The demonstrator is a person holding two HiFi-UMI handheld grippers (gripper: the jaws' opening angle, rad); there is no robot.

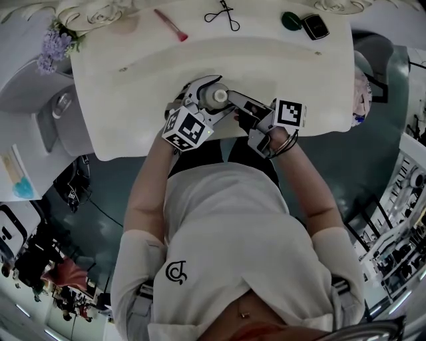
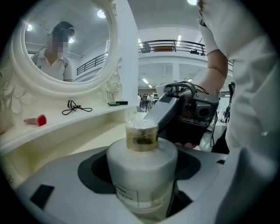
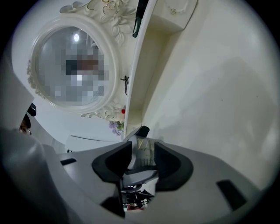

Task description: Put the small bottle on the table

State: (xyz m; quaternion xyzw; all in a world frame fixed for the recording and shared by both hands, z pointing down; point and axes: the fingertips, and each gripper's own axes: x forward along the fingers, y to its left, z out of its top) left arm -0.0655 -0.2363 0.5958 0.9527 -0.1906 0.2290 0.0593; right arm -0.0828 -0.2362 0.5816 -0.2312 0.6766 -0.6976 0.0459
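Note:
A small white bottle with a clear cap hangs just above the near edge of the cream dressing table. My left gripper is shut on the bottle's body, one jaw on each side. My right gripper comes in from the right. In the right gripper view its dark pads sit against both sides of the clear cap. In the left gripper view one grey finger of the right gripper slants down behind the cap.
An ornate round mirror stands at the table's back. A red brush, a black wire tool, a dark green compact and a black case lie along the far edge. Purple flowers sit far left.

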